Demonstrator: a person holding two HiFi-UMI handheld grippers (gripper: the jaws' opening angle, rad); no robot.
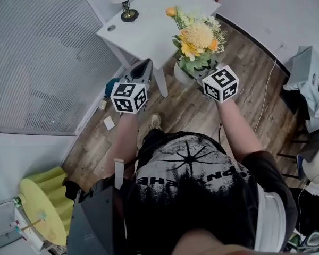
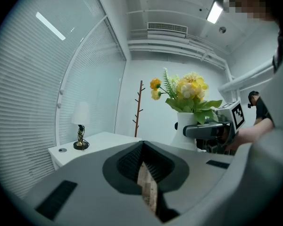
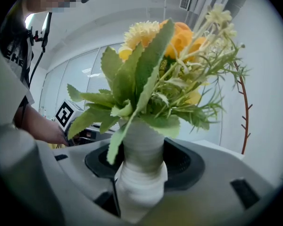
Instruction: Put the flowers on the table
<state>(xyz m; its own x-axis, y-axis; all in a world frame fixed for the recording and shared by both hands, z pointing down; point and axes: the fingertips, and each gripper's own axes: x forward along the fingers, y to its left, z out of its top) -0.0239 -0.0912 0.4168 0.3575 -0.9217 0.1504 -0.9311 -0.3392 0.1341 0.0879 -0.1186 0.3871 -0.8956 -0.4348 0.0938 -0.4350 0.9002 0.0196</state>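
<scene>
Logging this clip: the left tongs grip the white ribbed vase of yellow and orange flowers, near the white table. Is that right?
No: the right tongs grip the white ribbed vase of yellow and orange flowers, near the white table. The right gripper view shows it; the left tongs are shut and empty.

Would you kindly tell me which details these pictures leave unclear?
Vase bottom: head view, hidden under flowers and right hand-held gripper; right gripper view, cut off behind that gripper's body.
Small round item on the table: too small to identify, head view.
</scene>
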